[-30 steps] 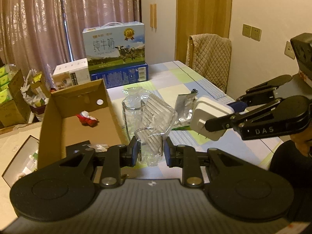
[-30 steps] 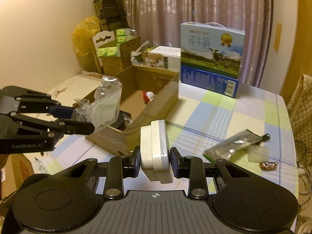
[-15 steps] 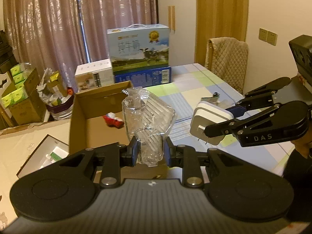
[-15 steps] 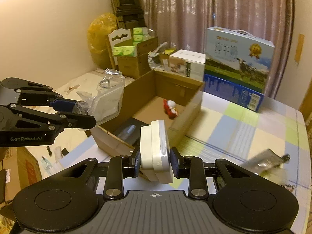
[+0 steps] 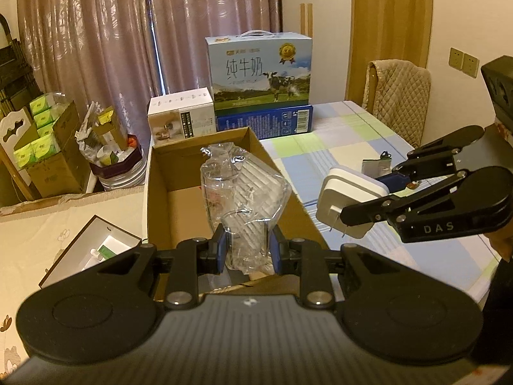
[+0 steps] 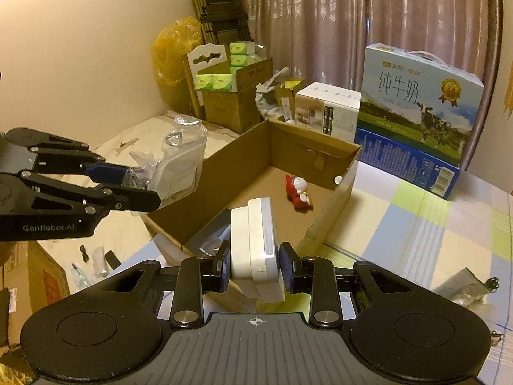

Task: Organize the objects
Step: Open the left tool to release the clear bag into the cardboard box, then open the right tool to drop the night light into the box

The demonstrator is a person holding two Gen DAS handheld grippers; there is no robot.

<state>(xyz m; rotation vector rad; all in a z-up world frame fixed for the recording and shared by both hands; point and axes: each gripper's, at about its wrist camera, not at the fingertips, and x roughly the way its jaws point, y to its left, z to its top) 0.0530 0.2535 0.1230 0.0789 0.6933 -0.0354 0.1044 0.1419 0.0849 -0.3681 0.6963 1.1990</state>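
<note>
Above the open box [image 5: 166, 173] at centre frame, we hold a bagged glass [image 5: 243, 199] in the left gripper [image 5: 247, 250], jaws closed on it. Right gripper [image 6: 255, 269], jaws clamped on a white charger [image 6: 255, 250], hangs lower right, farther off.

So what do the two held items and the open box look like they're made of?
Wrapped item in the left gripper: clear crinkly plastic film, glossy with creases; the ribbed content inside looks like clear plastic or glass, hard to tell. White plug adapter in the right gripper: smooth matte hard plastic, with metal prongs showing in the left wrist view. Open box: plain brown corrugated cardboard, dull, with folded flaps.
</note>
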